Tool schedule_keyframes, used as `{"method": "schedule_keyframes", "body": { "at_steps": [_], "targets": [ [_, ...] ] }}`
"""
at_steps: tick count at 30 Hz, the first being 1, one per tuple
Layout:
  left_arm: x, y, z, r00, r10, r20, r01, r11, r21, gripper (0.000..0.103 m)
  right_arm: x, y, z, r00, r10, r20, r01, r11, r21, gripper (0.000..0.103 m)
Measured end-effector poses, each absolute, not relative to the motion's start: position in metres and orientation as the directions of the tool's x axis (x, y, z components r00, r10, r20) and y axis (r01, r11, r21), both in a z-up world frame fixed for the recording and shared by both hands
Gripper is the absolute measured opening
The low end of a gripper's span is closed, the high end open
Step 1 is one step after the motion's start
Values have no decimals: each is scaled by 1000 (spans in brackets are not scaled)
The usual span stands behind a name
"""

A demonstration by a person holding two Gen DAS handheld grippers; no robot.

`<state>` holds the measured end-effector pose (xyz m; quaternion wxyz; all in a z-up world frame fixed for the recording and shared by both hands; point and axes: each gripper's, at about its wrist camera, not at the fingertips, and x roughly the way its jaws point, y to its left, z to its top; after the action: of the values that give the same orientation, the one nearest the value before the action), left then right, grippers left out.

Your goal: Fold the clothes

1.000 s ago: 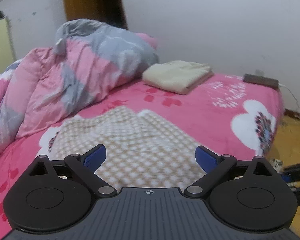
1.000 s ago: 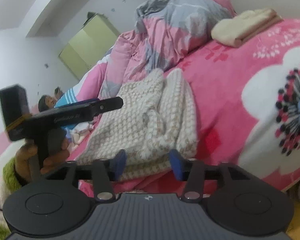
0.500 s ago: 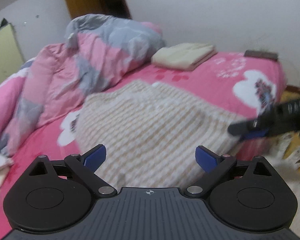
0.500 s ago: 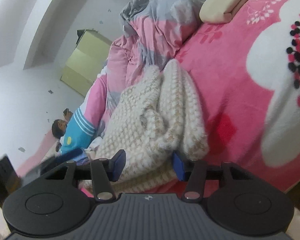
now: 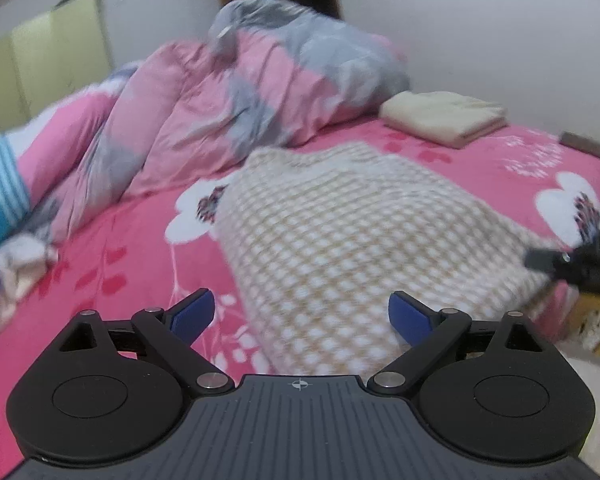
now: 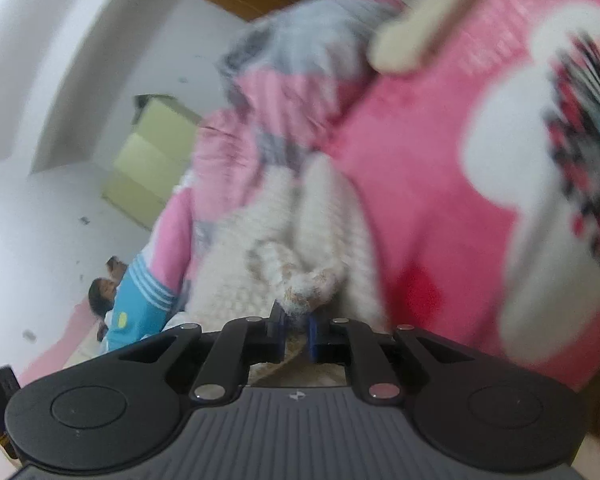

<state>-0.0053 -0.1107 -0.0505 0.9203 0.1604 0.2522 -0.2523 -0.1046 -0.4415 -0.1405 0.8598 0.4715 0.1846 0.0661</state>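
**A:** ok so where's the thing being folded? All I see is pink.

**B:** The checked knit garment (image 5: 352, 240), cream and tan, is lying spread on the pink flowered bed (image 5: 112, 248), right below the crumpled pink-and-grey duvet (image 5: 260, 92). A folded cream cloth (image 5: 444, 118) sits further back by the wall, well apart from it.

**A:** and the grippers?

**B:** The left gripper (image 5: 300, 314) has its blue fingers (image 5: 192, 312) spread wide with nothing clamped; it's just over the near edge of the knit. The right gripper (image 6: 295, 330) is closing its fingers (image 6: 278, 330), and a fuzzy bunch of the knit's edge is pinched between them. From the left camera you can also see the right one as a dark blur at the garment's far right corner.

**A:** Anything else around?

**B:** A yellow-green cabinet (image 5: 44, 64) stands against the wall.
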Motion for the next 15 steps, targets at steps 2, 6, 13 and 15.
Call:
{"method": "schedule_keyframes", "body": {
  "at_steps": [2,6,13,15],
  "targets": [
    [1,-108,-52,736,-373,-565,530,836,138,95,-109,-445,-131,935,280,-217,28,553,833,10],
    [7,-110,-59,721,-361,-591,527,840,129,95,-104,-448,-131,932,272,-237,35,585,811,10],
    [7,-124,-69,693,-375,-615,560,818,132,94,-102,-458,-145,924,291,-250,64,526,848,10],
    [9,-129,-73,679,-381,-628,569,813,122,94,-100,-459,-154,918,303,-257,76,501,862,9]
  ]
}}
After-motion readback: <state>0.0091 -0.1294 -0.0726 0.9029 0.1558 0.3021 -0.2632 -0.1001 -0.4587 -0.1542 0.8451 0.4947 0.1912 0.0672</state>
